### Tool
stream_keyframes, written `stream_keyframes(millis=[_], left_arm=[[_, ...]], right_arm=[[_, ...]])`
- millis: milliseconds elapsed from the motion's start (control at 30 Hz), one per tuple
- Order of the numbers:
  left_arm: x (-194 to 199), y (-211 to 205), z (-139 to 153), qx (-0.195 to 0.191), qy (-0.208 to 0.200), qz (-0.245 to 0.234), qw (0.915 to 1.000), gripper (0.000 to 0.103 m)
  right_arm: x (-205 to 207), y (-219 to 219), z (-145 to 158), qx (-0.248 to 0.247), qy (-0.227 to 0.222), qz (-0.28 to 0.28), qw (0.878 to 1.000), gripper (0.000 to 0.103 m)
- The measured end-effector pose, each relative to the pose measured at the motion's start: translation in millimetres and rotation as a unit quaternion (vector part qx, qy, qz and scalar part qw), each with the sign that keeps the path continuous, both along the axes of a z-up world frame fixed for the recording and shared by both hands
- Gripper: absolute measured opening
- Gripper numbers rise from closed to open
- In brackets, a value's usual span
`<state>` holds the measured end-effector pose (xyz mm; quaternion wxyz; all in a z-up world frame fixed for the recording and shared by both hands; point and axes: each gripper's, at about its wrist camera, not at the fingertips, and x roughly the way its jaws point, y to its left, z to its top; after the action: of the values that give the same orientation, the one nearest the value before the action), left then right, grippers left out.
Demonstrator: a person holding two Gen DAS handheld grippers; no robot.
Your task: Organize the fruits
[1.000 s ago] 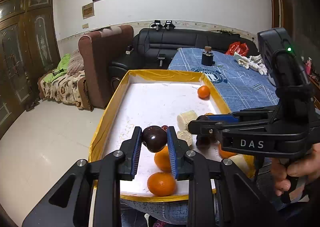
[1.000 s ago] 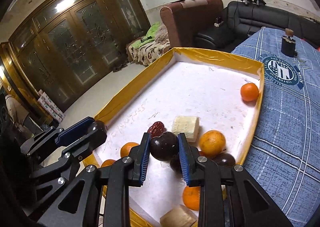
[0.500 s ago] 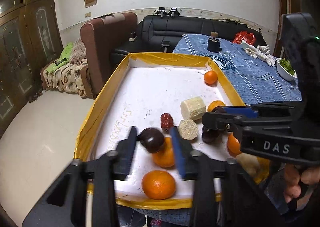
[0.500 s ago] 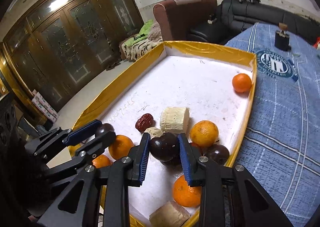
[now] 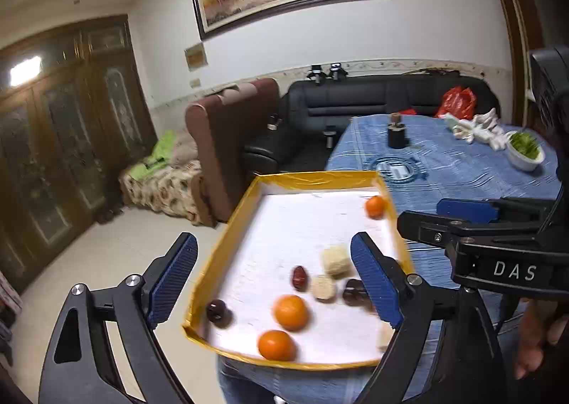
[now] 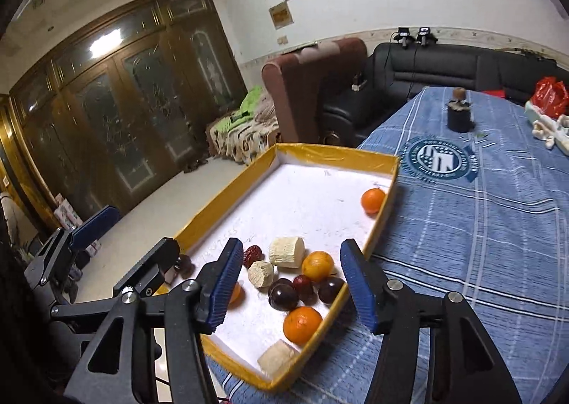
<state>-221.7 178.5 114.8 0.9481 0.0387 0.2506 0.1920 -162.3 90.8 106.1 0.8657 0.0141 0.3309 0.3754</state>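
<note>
both hand-held grippers hang above the near end of the tray, and each is spread wide with nothing between its blue pads: the left hand-held gripper [image 5: 274, 283] and the right hand-held gripper [image 6: 290, 285].

the fruit all lies inside the yellow-rimmed tray [image 6: 334, 151], which rests on the blue-clothed counter [image 6: 498, 226]. a cluster of dark plums [image 6: 282, 293] sits near the tray's right wall, with one orange [image 6: 317, 265] just beyond them and another orange [image 6: 302, 325] nearer the front. one lone plum [image 5: 217, 311] lies by the front left corner, apart from the rest, and a far orange [image 6: 372, 200] rests alone against the right wall. pale cut chunks [image 6: 286, 251] and a red date [image 6: 253, 254] lie between.

the step in hand looks like choosing the next piece to group with its kind. to do it well, i would go for a piece standing free (the lone plum is the easiest), come straight down with the pads on either side of its widest part, and close gently, since round smooth fruit likely rolls or squirts out. the left view is blurred, so settle the tool before descending, and keep the two tools from crossing.
</note>
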Motion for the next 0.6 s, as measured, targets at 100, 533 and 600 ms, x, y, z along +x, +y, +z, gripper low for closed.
stream_keyframes(millis=[100,533,600], left_arm=[[-3.6,-1.7,10.0,-0.035,0.008,-0.006,0.9993,0.092],[-16.3,-16.2,27.0,0.016,-0.023,-0.001,0.9996,0.103],[-17.5,-11.2,28.8,0.023,-0.028,0.017,0.9992,0.103]], right_arm=[[-7.5,-13.3,12.2,0.011,-0.008,-0.005,1.000,0.059],[-31.5,-31.3,41.7,-0.003,-0.086,-0.030,0.996,0.071],[-29.6,-30.6,40.7,-0.008,-0.092,-0.036,0.995,0.073]])
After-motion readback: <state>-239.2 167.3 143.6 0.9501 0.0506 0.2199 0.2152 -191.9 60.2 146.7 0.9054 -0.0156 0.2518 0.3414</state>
